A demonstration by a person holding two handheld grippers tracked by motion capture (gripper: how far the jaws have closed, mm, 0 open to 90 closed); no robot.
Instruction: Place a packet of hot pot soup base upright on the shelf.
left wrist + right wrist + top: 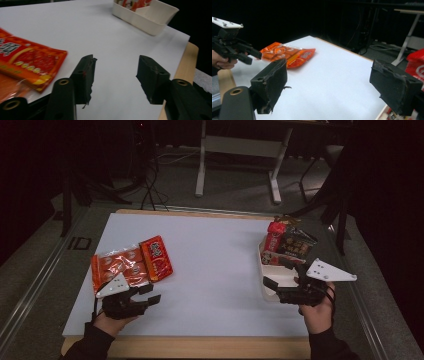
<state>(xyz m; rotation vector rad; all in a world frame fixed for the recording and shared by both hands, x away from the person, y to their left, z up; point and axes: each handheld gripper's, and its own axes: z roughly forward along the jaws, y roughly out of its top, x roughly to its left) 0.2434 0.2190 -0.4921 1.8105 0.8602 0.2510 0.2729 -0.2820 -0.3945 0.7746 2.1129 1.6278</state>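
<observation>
Two flat packets (pixel 132 262) overlap beside the empty, half-open left hand-held gripper (pixel 150 296), so it may snag both; right hand-held gripper (pixel 276 272) gapes wide, empty.

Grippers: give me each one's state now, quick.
Left gripper: jaws open, nothing between them, beside the red snack packet.
Right gripper: jaws wide open, empty.

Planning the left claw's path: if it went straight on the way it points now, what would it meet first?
Probably nothing close: bare white table lies ahead of the left claw. Farther off stands the cream tray, slightly right of its line.
</observation>
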